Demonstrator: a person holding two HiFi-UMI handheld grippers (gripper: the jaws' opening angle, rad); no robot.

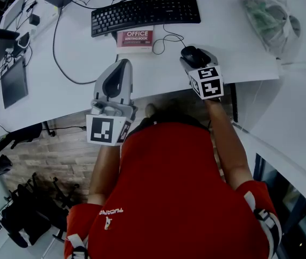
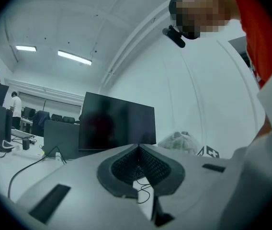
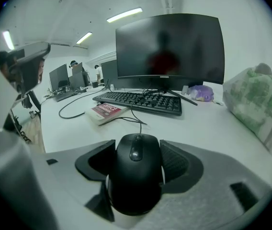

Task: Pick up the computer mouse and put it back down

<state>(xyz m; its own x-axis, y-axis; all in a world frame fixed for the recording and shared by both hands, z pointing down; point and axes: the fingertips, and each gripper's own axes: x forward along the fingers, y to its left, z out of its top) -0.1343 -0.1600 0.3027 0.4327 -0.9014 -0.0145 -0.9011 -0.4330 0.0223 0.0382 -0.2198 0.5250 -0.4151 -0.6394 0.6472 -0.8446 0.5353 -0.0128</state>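
At the near edge of the counter (image 1: 77,53), my left tongs (image 1: 122,63) hang idle, jaws together on nothing. Just to the right, my right tongs (image 1: 198,60) are clamped on the black computer mouse (image 3: 137,174), pads against both its flanks. Its cord trails toward the red office book (image 1: 135,38) and the keyboard (image 1: 145,14) farther back. I cannot tell whether the mouse touches the counter. By my reading the pick-up is made and the set-down remains: lower it, open the jaws, draw clear. The dark monitor (image 3: 169,47) stands farthest back.
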